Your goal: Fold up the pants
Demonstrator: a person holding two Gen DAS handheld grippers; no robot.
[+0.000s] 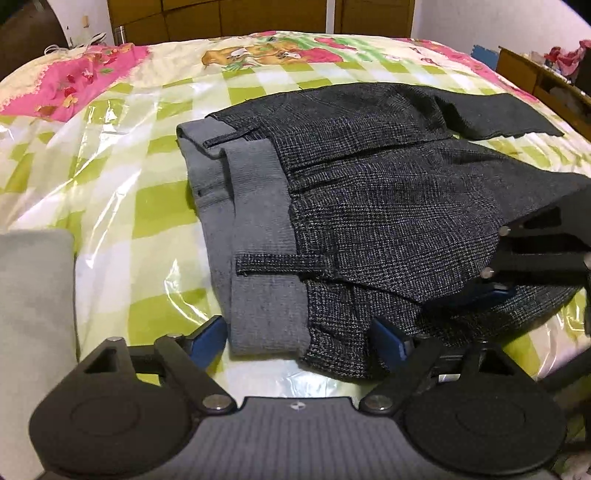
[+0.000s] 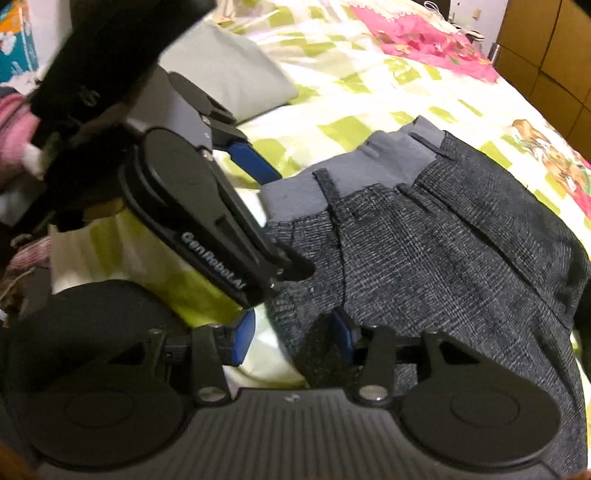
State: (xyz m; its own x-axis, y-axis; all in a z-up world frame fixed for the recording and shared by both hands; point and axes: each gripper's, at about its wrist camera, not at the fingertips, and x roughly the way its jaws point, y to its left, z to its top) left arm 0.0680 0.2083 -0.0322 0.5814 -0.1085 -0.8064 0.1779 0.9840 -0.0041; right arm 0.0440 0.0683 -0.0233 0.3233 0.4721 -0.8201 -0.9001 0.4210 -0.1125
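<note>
Dark plaid pants [image 1: 388,206] lie folded on bed [image 1: 122,184], grey waistband lining [image 1: 258,229] turned outward, one leg end [image 1: 517,114] reaching toward far side. Left tongs [image 1: 301,341] spread wide, straddling near waistband corner, blue pads [image 1: 208,339] not pinching cloth. Right tongs [image 2: 293,338] also released, fingers parted over near pants edge. Bed wears green-checked sheet under clear plastic. Folded grey garment [image 1: 33,295] beside pants. Wooden cabinets [image 1: 229,16] behind bed.

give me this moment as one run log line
task: fold pants | pants: partly folded on bed | left gripper: open, straddling waistband corner | right gripper: open at pants edge
</note>
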